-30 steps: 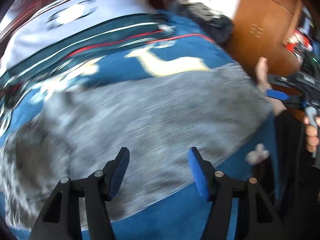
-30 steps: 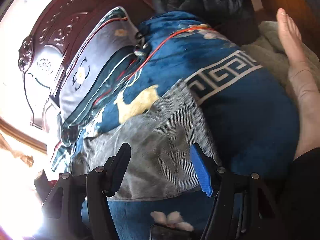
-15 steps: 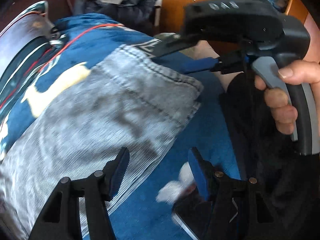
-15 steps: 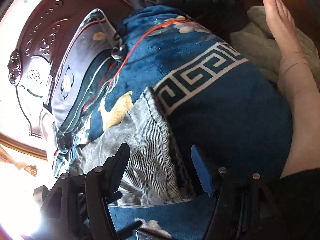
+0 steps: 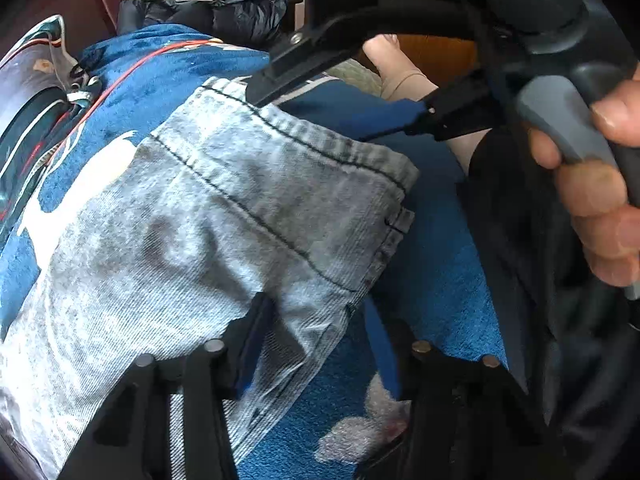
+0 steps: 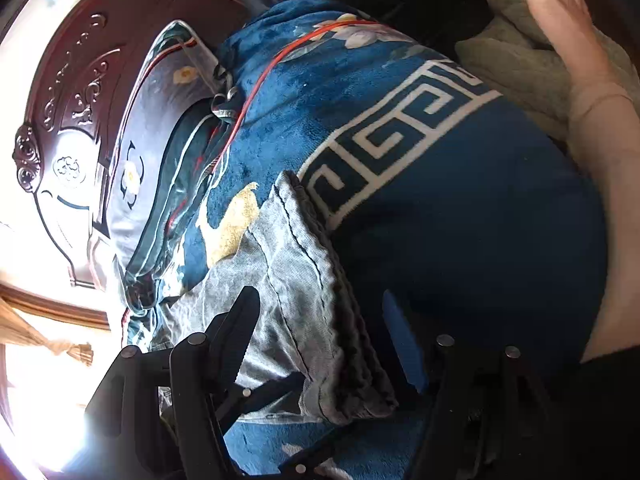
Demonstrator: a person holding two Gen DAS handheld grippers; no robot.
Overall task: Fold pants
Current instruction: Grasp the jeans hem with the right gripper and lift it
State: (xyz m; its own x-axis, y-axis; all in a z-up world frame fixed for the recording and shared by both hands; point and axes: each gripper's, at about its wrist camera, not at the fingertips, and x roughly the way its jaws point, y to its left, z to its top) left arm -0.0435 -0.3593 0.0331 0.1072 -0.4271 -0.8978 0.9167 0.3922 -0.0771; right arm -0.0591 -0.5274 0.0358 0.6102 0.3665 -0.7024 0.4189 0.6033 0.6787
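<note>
Left wrist view: the left hand-held gripper (image 5: pixel 316 336) is spread open over the hem corner of the grey jeans (image 5: pixel 192 224) lying on a blue blanket (image 5: pixel 432 264) — on the bed.

Right wrist view: the right hand-held gripper (image 6: pixel 320 332) is also spread wide, straddling the jeans' (image 6: pixel 304 292) stitched hem edge — gripping nothing.

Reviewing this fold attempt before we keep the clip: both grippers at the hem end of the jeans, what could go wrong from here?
1. Both sets of jaws are open around the hem of the jeans; the left gripper straddles only the near corner, so it may catch just the top layer.
2. The right gripper sits over the stacked hem edge; closing could also pinch the blue blanket beneath.
3. The two grippers are close together, so a collision is possible.
</note>
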